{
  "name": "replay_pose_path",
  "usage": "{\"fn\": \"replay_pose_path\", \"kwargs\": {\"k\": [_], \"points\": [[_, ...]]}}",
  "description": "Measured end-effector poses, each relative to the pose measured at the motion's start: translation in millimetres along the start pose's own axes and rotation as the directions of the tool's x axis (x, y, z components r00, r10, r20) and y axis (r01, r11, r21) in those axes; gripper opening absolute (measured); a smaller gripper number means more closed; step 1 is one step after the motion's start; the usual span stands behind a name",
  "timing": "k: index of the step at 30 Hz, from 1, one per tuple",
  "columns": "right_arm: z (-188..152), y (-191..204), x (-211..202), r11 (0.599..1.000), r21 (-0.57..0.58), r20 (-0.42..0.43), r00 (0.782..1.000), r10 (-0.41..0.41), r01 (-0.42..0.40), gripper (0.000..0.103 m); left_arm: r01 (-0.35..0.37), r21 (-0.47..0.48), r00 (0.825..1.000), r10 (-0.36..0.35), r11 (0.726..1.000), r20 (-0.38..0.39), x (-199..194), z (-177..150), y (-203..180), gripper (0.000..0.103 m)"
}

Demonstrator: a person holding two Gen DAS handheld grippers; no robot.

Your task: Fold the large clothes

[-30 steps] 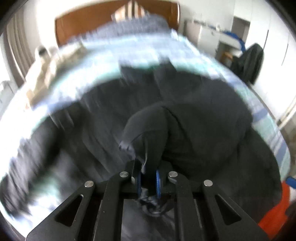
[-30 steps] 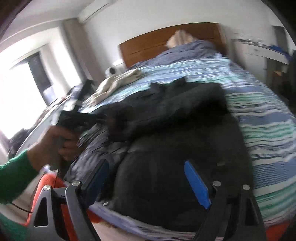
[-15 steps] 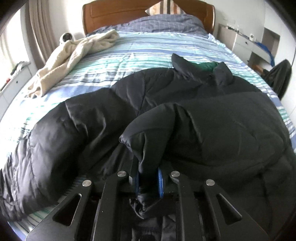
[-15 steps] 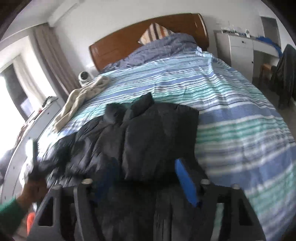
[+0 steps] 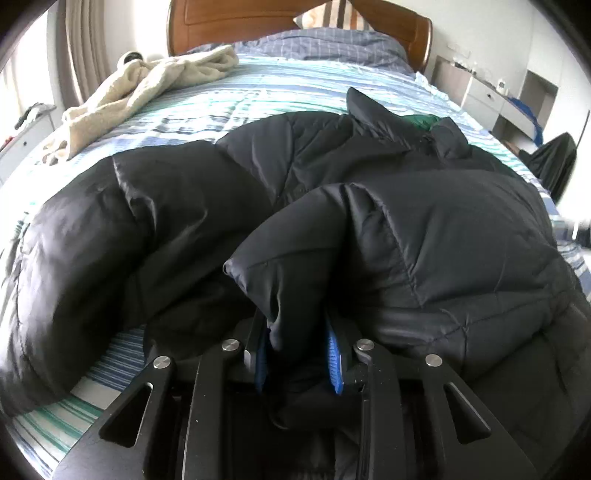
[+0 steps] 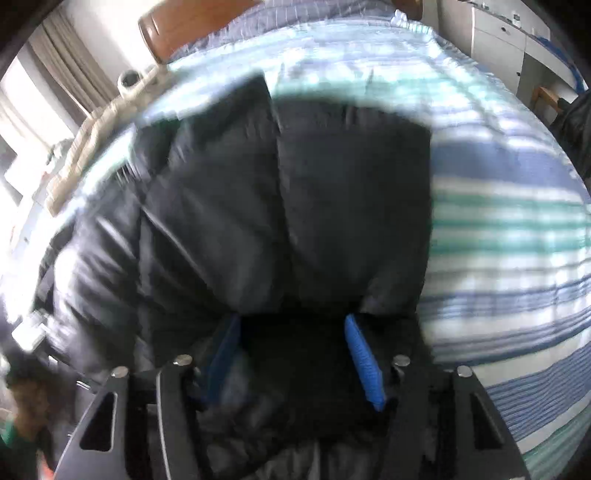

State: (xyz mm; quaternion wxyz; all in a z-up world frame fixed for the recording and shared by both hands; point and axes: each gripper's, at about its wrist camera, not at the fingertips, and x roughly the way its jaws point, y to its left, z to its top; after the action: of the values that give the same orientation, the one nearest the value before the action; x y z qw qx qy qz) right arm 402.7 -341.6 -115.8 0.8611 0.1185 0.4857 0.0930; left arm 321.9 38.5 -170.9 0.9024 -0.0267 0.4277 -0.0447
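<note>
A big black puffer jacket (image 5: 443, 229) lies spread on the striped bed (image 5: 258, 92), collar toward the headboard. One side is folded over the middle. My left gripper (image 5: 297, 354) has its jaws opening; a fold of the jacket's edge still stands between the blue pads (image 5: 334, 358), no longer squeezed. In the blurred right wrist view the jacket (image 6: 280, 192) fills the middle. My right gripper (image 6: 295, 354) is at its near right edge, jaws closing, dark fabric between the pads (image 6: 364, 365), which do not clearly press on it.
A cream blanket (image 5: 147, 85) lies crumpled at the bed's far left. Behind it are a wooden headboard (image 5: 229, 18) and a blue checked pillow (image 5: 332, 48). White cabinets (image 5: 491, 99) and a dark garment (image 5: 554, 162) stand to the right. Striped sheet (image 6: 498, 221) lies bare beside the jacket.
The left gripper sank toward the bed with the fold, and its pads have spread apart. The right gripper swept across to the jacket's right edge while its jaws narrowed.
</note>
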Motion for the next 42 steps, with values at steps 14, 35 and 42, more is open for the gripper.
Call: {"fn": "replay_pose_path", "kwargs": {"k": [14, 35, 42], "points": [[43.8, -55.7, 69.7, 0.973, 0.230, 0.013, 1.000, -0.013, 0.010, 0.036, -0.007, 0.008, 1.000, 0.007, 1.000, 0.018, 1.4, -3.5, -2.6, 0.027], [-162.2, 42.7, -131.1, 0.996, 0.071, 0.174, 0.984, 0.042, -0.055, 0.075, 0.020, -0.037, 0.998, -0.022, 0.999, -0.051, -80.3, -13.8, 16.2, 0.089], [-226.3, 60.8, -174.1, 0.999, 0.032, 0.198, 0.980, 0.006, -0.013, 0.077, -0.061, -0.241, 0.998, 0.058, 0.968, -0.021, -145.3, -60.2, 109.1, 0.092]]}}
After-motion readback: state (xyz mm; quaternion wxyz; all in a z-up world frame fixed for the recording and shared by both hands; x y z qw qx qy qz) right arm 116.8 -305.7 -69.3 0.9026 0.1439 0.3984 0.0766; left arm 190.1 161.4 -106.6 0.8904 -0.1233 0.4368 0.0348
